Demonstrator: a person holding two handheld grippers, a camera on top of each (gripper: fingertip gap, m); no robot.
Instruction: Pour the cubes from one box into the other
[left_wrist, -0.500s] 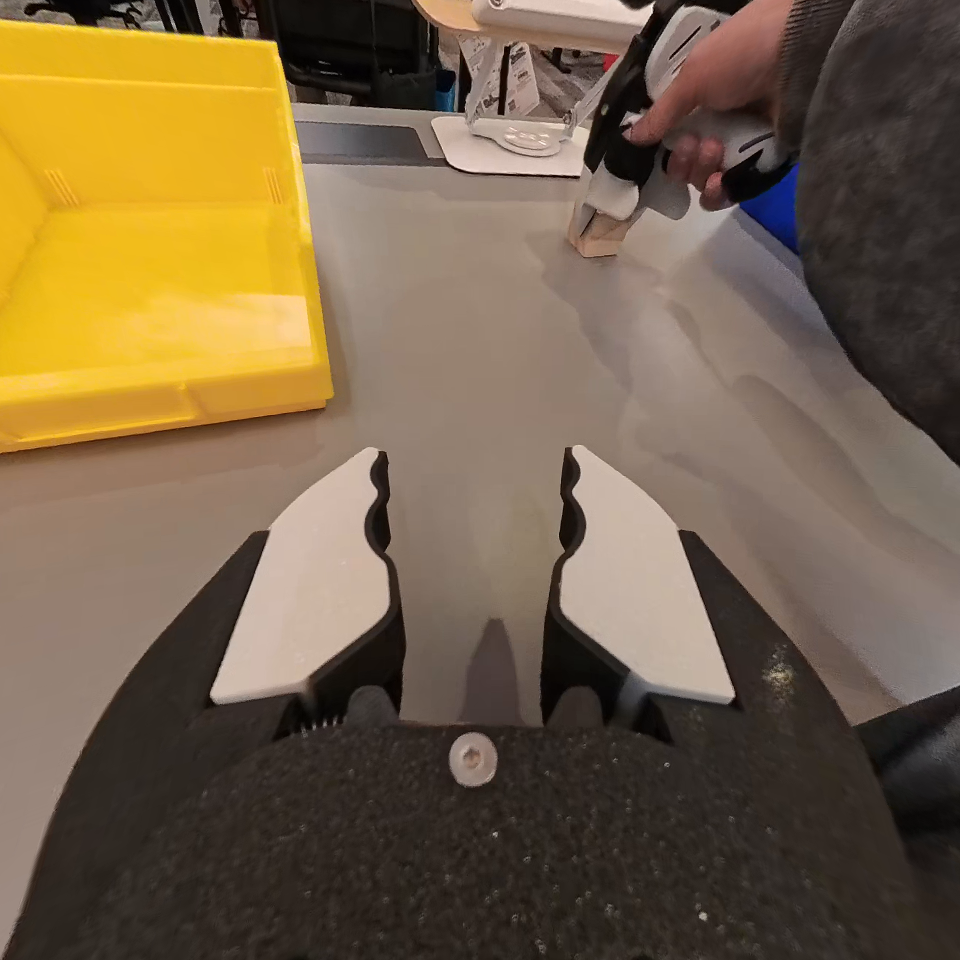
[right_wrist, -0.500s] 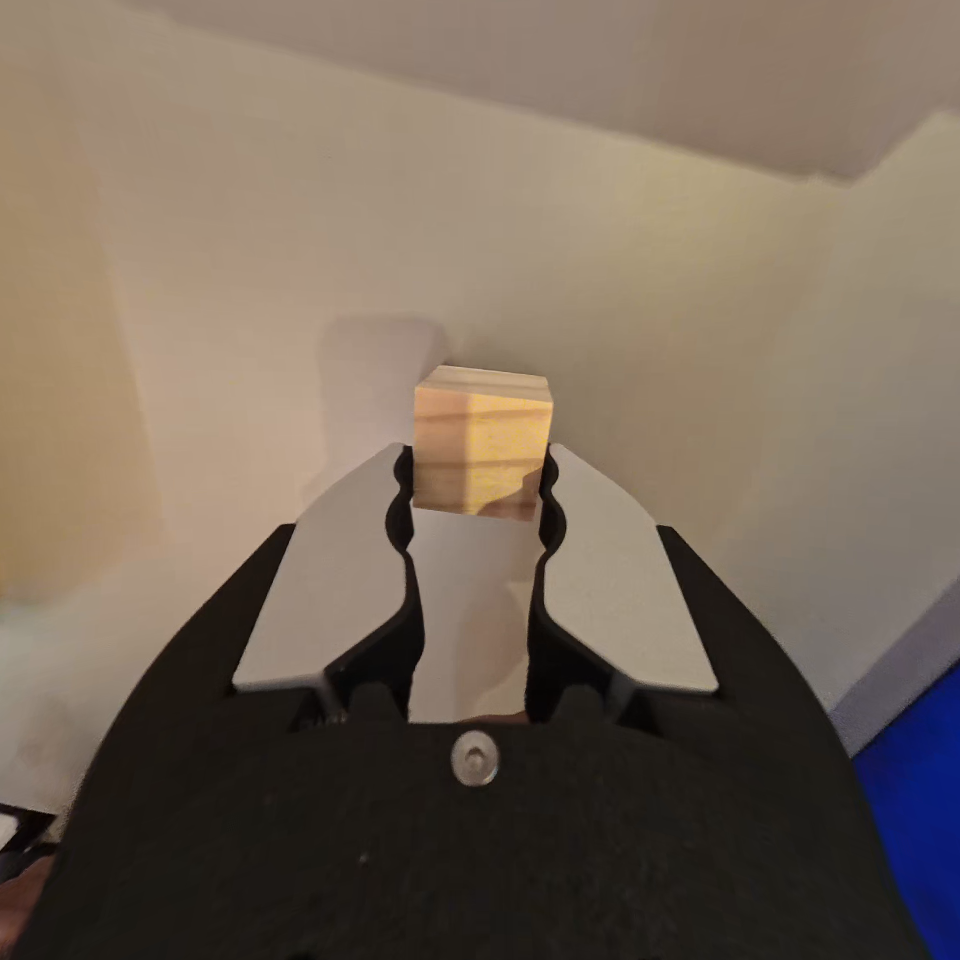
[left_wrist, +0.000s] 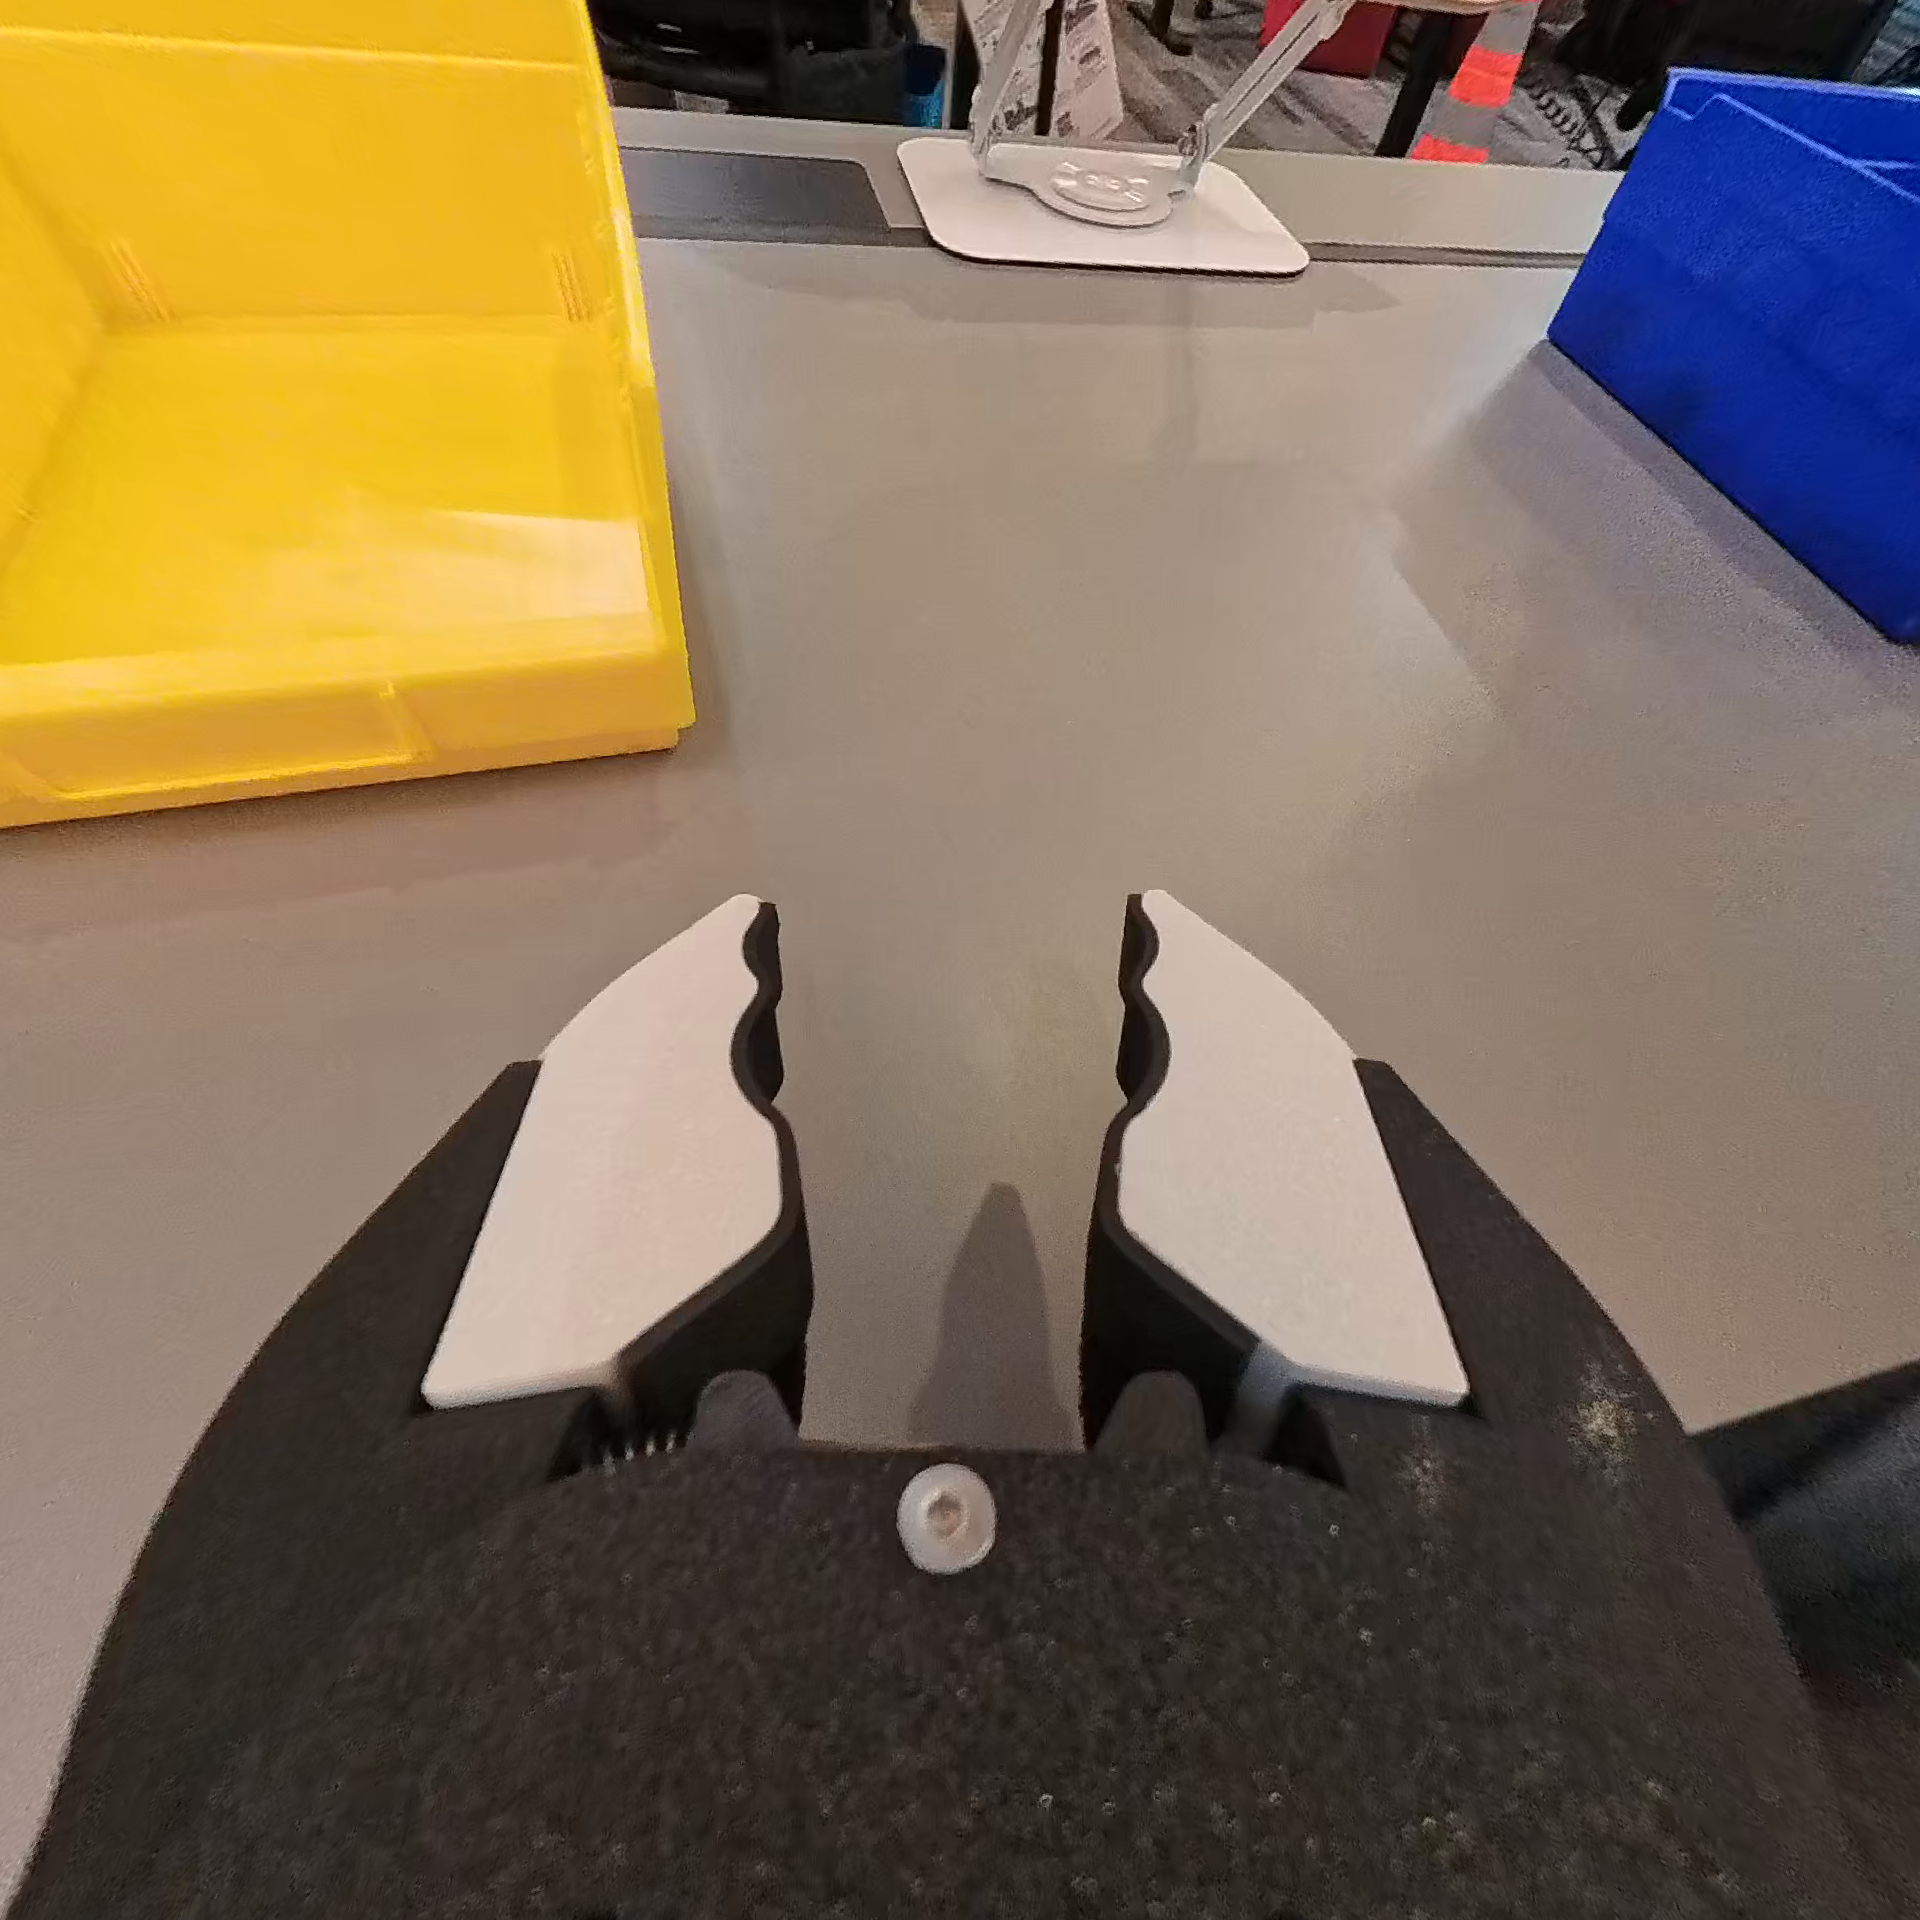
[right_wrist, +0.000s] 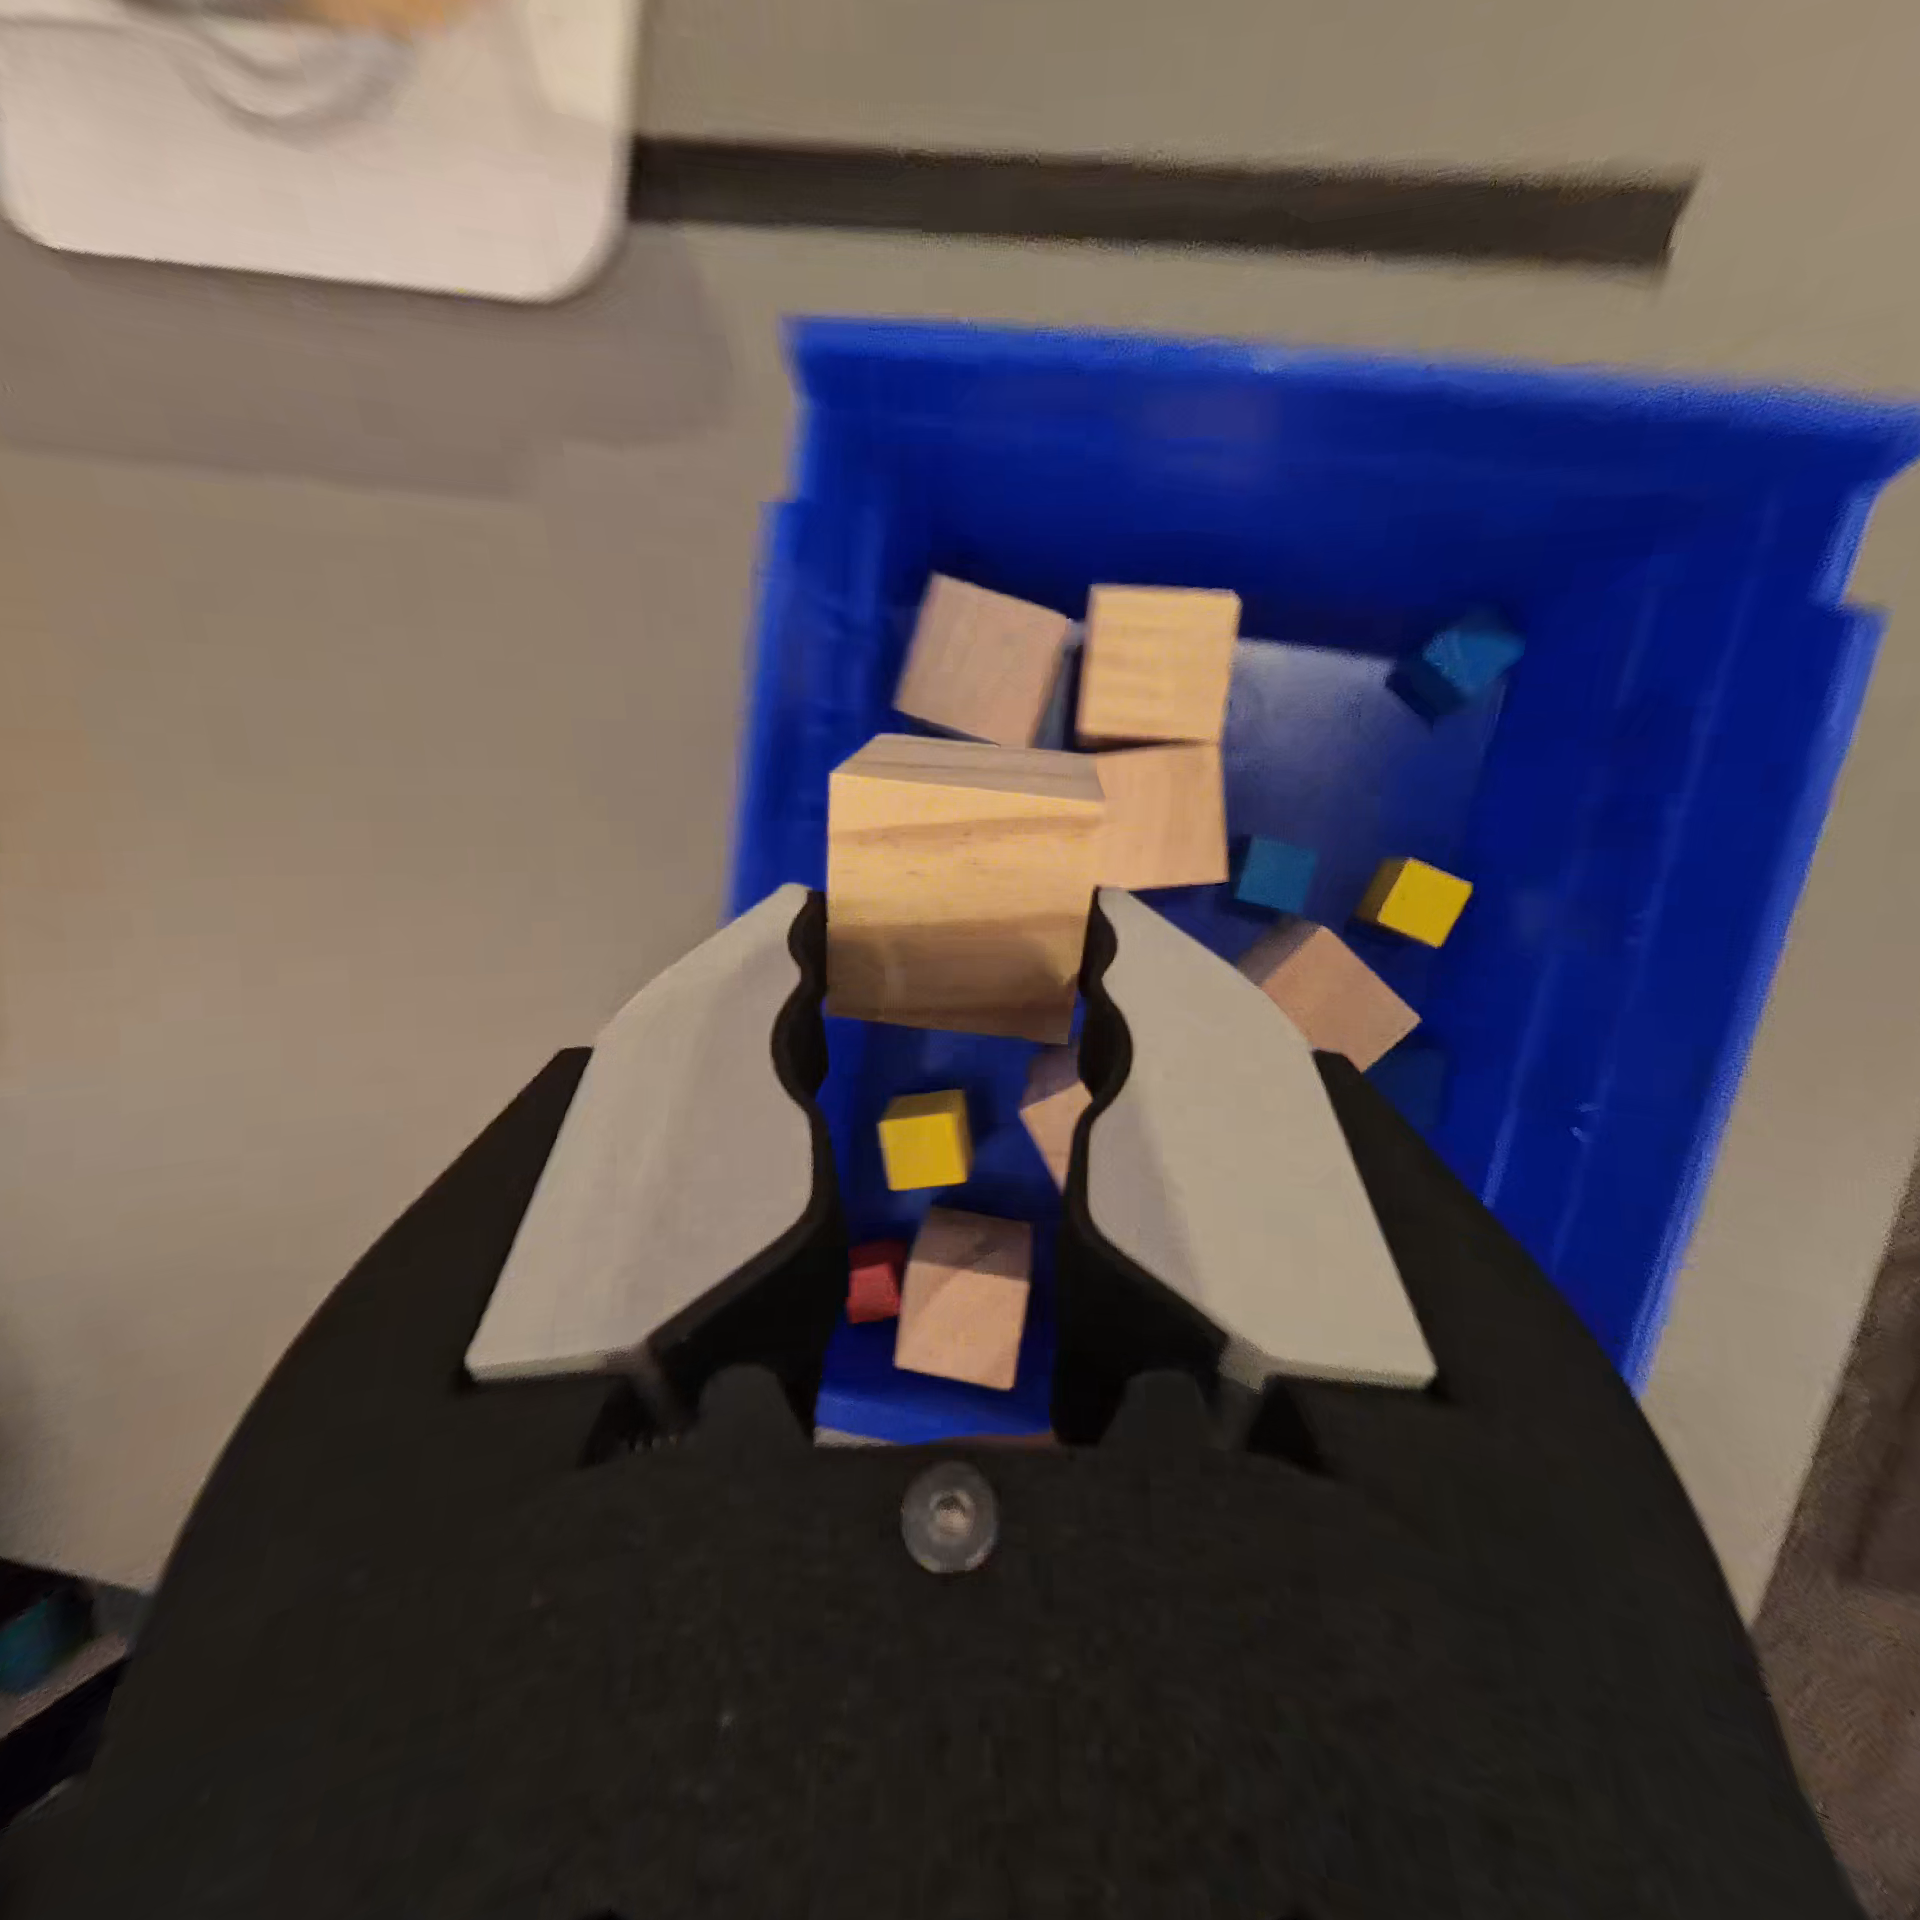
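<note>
Wooden cube (right_wrist: 961, 883) clamped in right gripper (right_wrist: 951, 925) above blue box (right_wrist: 1704, 935).
Left gripper (left_wrist: 951, 914) spread apart, lower centre; yellow box (left_wrist: 644, 520) upper left.

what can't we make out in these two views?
- Blue box floor, right wrist view: the right gripper and its held wooden cube cover part of it, so no full cube count; motion blur smears the rest.
- Yellow box, left wrist view: left side cut off by the frame edge.
- Blue box contents, left wrist view: hidden behind its wall.
- Right gripper: outside the left wrist view.
- Left gripper: open, holding nothing.
</note>
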